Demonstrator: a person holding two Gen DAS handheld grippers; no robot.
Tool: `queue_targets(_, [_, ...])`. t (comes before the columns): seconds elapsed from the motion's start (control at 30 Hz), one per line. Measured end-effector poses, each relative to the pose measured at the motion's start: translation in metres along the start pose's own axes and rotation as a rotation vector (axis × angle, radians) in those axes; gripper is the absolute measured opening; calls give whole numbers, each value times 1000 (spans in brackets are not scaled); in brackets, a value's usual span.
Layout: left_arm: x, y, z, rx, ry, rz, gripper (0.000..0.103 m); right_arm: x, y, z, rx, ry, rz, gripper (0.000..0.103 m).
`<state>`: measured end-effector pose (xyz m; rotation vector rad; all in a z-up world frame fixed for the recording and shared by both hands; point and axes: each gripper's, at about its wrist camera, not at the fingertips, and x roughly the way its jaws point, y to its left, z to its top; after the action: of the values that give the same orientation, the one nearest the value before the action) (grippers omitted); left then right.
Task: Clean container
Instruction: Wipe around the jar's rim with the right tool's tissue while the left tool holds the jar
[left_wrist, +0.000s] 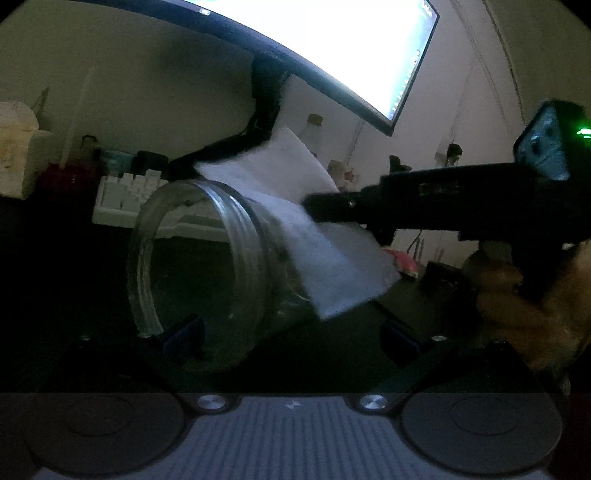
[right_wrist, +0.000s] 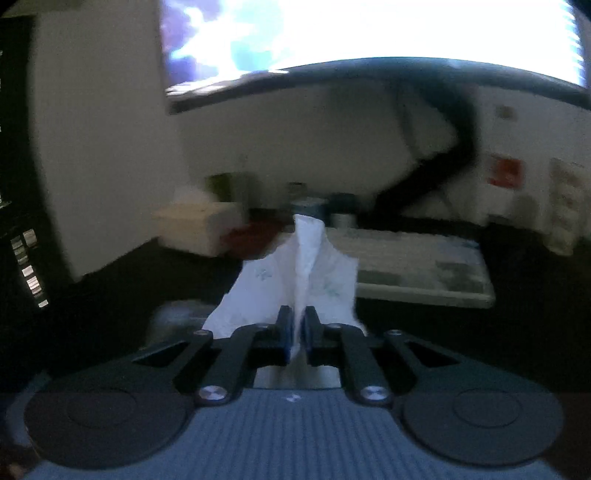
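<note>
A clear glass jar (left_wrist: 199, 273) lies tilted between the fingers of my left gripper (left_wrist: 291, 332), its open threaded mouth facing up and left. The left gripper is shut on the jar's body. My right gripper (right_wrist: 298, 332) is shut on a white paper tissue (right_wrist: 303, 280). In the left wrist view the right gripper (left_wrist: 317, 206) comes in from the right and holds the tissue (left_wrist: 325, 254) against the jar's outer side near the rim. A faint blurred part of the jar (right_wrist: 177, 314) shows low left in the right wrist view.
A bright monitor (left_wrist: 332, 48) hangs above the dark desk (left_wrist: 55, 280). A white keyboard (right_wrist: 417, 269) lies behind the jar. A white box (right_wrist: 199, 229), cups (right_wrist: 310, 206) and small clutter stand at the back near the wall.
</note>
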<state>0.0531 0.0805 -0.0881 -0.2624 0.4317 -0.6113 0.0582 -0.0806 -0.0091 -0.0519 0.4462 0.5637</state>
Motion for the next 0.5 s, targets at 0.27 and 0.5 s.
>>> queue_targets(0.27, [-5, 6, -1, -77, -26, -36, 102, -9, -4, -11, 16, -38, -87, 9])
queue_targets(0.5, [2, 16, 1, -249, 6, -65, 23, -58, -57, -32, 247, -175, -73, 4])
